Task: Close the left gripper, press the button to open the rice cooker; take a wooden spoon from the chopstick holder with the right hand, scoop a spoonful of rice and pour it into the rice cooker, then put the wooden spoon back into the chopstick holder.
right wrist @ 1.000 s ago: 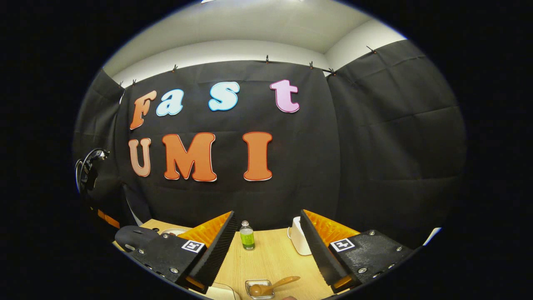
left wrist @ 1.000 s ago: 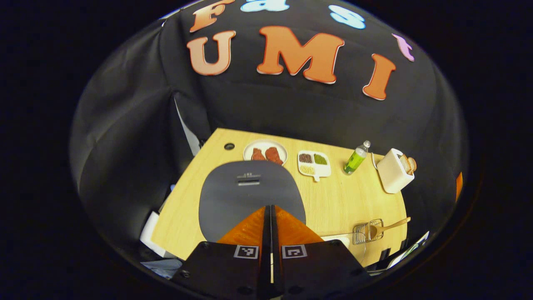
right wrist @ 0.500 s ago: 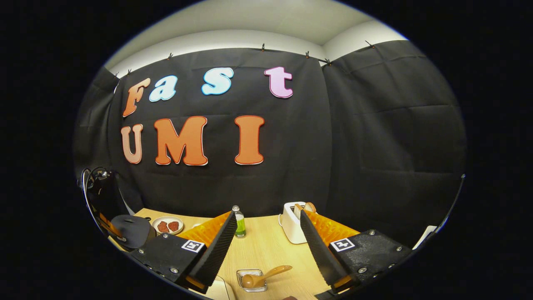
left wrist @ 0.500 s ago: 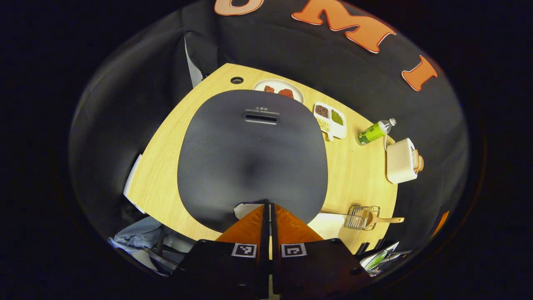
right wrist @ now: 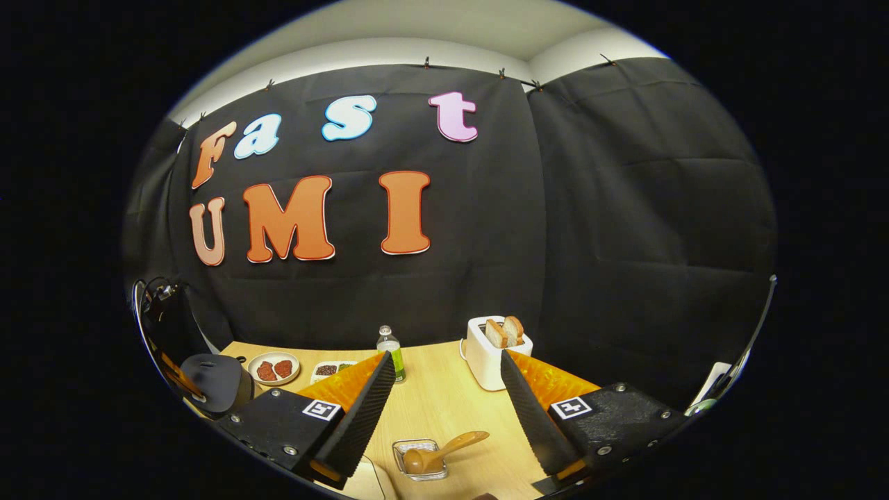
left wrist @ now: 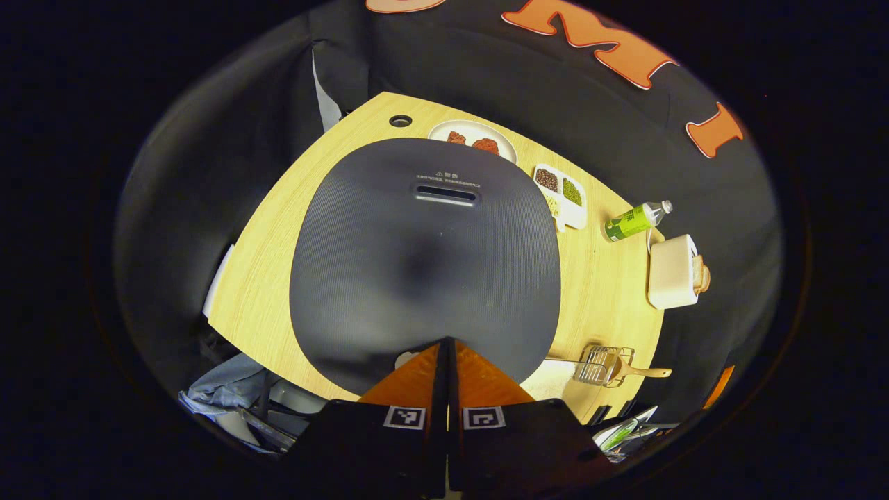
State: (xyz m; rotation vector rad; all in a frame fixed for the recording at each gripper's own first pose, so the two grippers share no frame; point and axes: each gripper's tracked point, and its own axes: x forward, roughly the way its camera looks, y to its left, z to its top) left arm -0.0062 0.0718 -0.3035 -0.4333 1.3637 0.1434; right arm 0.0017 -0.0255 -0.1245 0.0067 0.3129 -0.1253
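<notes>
The rice cooker [left wrist: 424,257] has a dark grey lid, shut, with a slot near its far edge. My left gripper [left wrist: 444,342] is shut with nothing in it, its tips right over the lid's near edge, where a pale button [left wrist: 405,359] peeks out beside the fingers. The wooden spoon [left wrist: 642,373] lies with its bowl in the wire chopstick holder [left wrist: 601,364] at the table's near right. In the right gripper view my right gripper [right wrist: 446,355] hangs open above the table. The wooden spoon [right wrist: 444,450] in the chopstick holder [right wrist: 417,462] is below and ahead of it. The rice cooker [right wrist: 215,380] sits far left.
Along the back of the wooden table [left wrist: 611,292] stand a plate of red meat [left wrist: 472,135], a divided dish of beans [left wrist: 564,200], a green bottle [left wrist: 633,219] and a white toaster with bread [left wrist: 672,271]. A white container [right wrist: 364,486] is beside the holder.
My left gripper has dropped close to the cooker lid, its tips now at the front edge by the button. The right gripper's view has tipped down, showing more of the table.
</notes>
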